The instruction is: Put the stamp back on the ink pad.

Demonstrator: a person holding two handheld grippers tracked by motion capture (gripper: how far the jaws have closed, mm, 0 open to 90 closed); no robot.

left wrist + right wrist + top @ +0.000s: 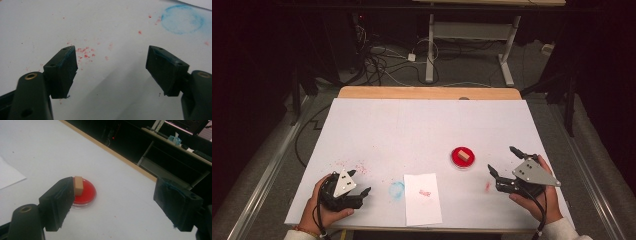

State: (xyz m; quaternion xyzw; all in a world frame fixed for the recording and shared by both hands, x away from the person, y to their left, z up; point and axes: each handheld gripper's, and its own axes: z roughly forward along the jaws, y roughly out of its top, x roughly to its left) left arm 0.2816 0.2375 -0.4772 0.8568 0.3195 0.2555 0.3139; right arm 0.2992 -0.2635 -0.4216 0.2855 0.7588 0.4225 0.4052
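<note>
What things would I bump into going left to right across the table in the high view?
left gripper → blue ring stain → sheet of paper → red ink pad with a wooden stamp → right gripper

A table (377, 125) covered by a white sheet is being shown, with a strip of bare wood left exposed along its far edge. A sheet of white paper (422, 198) marked with a small red print is lying flat at the near edge. Just left of it, a blue ring stain (397, 189) is being carried by the surface, with red specks (85, 53) scattered further left. A red ink pad (462, 158) is resting right of centre, a small wooden stamp block (464, 156) standing in it.
</note>
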